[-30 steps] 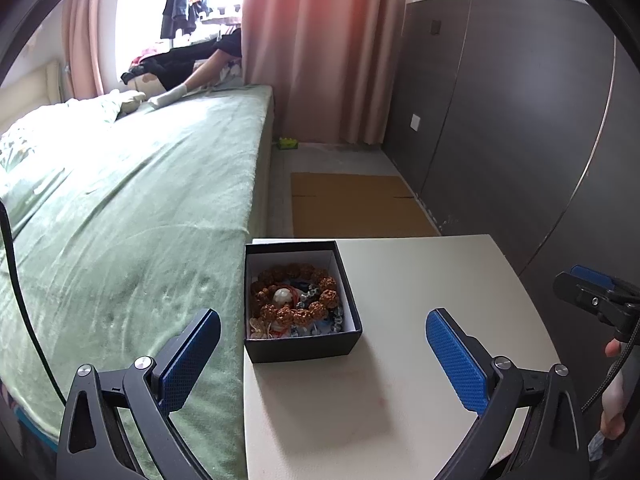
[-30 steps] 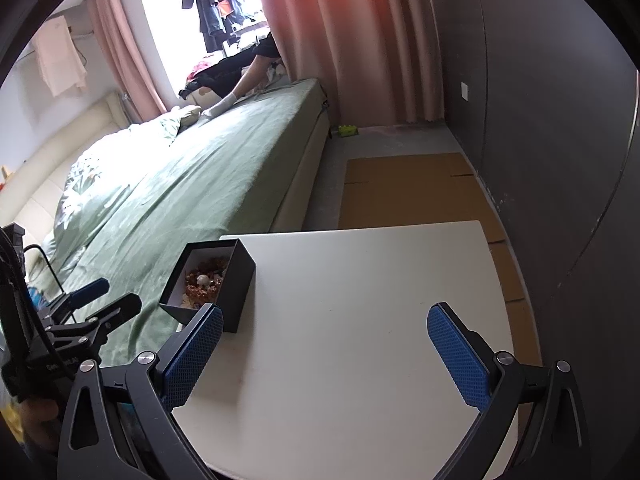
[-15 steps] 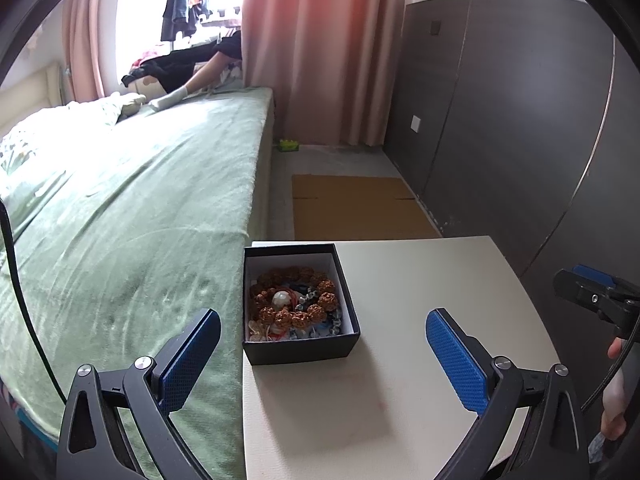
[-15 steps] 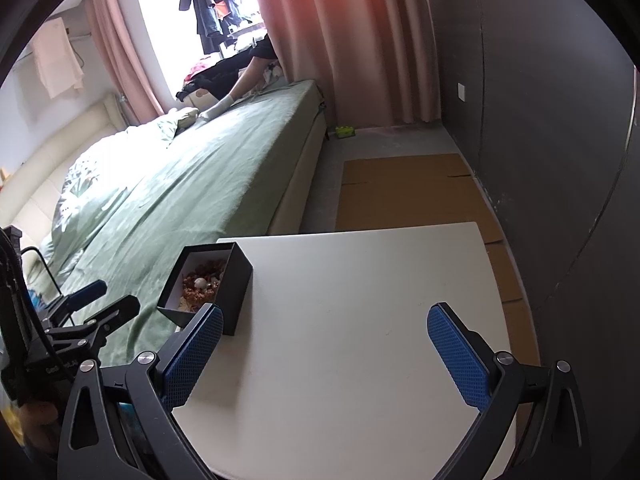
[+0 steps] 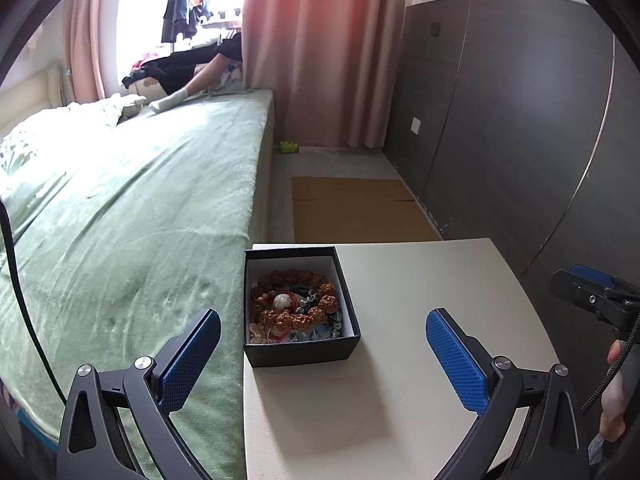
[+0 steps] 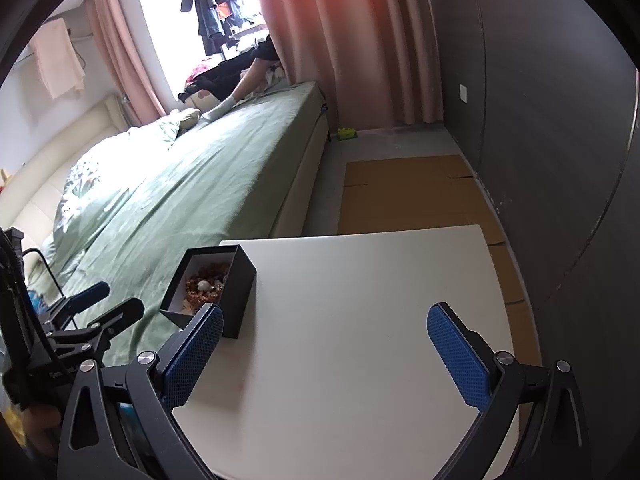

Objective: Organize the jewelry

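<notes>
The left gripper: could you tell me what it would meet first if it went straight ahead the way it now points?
Probably the black jewelry box: it sits just ahead of the open left gripper, slightly left of centre on the white table. Depth is uncertain.

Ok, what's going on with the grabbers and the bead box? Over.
Left gripper open, empty, short of the box. Right gripper open, empty, over the table. Black box lidless, beads inside. Nothing in the way.
</notes>
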The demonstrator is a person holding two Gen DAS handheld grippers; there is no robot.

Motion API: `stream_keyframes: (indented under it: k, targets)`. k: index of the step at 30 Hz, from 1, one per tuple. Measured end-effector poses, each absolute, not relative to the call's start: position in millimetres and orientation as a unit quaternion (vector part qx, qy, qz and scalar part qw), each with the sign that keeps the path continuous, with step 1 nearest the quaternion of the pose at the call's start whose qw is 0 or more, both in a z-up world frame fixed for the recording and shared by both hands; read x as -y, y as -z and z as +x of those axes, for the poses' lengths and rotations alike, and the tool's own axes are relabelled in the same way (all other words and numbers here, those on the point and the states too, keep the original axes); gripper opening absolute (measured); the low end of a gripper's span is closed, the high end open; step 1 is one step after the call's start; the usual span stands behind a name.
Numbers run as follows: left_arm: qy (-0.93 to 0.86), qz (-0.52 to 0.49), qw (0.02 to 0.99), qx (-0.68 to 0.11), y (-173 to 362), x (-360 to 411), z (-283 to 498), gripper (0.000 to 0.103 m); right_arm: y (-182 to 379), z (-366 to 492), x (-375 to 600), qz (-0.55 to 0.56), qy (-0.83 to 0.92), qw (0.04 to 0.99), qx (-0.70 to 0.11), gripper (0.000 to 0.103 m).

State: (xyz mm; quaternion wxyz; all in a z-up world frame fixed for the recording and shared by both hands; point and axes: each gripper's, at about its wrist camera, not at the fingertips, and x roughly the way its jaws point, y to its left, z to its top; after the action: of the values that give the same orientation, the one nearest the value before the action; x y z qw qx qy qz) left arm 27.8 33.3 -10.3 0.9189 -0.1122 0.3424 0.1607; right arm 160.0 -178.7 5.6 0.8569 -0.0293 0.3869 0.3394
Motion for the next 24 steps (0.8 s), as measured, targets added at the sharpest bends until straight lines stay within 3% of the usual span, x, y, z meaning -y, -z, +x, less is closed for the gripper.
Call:
stream_keyframes:
  k: [24]
  targets:
    - [-0.171,-0.100,0.923,-0.330,6.9,-30.9,27.3,0.102,-0.7,163.1,179.5,-0.030,-0.333,0.856,-0.394,0.103]
